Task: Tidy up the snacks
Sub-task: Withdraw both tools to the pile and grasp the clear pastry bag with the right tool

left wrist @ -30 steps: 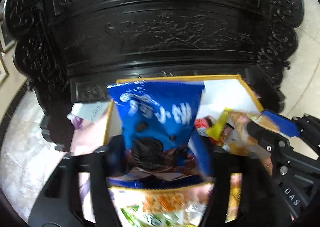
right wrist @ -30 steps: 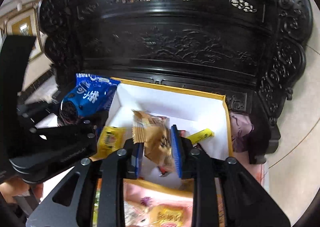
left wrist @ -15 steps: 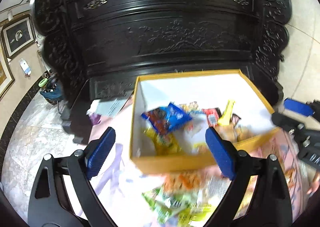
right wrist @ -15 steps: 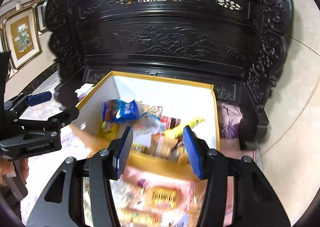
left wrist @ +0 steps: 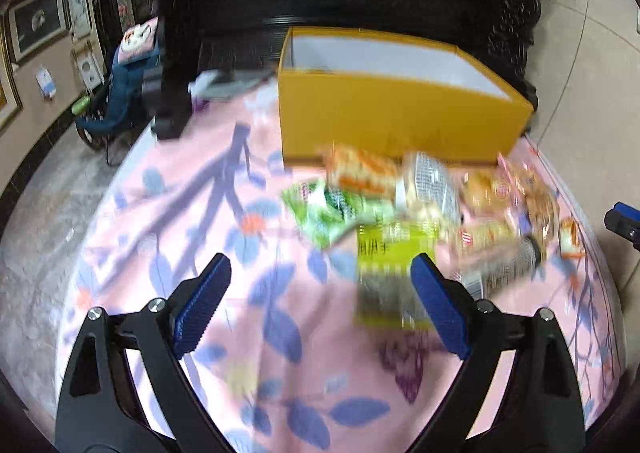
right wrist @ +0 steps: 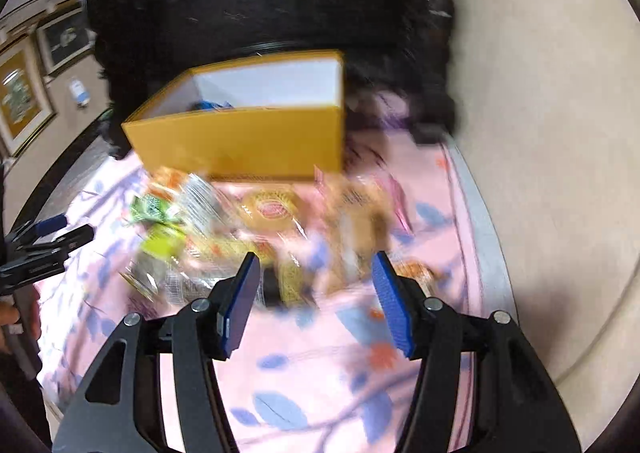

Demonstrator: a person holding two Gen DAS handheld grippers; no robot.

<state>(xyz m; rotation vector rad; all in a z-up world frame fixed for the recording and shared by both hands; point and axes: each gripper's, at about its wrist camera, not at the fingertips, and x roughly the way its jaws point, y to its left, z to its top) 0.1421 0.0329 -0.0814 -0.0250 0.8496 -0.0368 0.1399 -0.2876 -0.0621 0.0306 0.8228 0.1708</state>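
Both grippers have released their packets into the yellow box (left wrist: 400,121) and drawn back. Left gripper (left wrist: 320,301) stands wide, empty; right gripper (right wrist: 316,301), jaws just opening, empty. Remaining snacks (left wrist: 420,209) lie on the desk (left wrist: 200,213) before the box.
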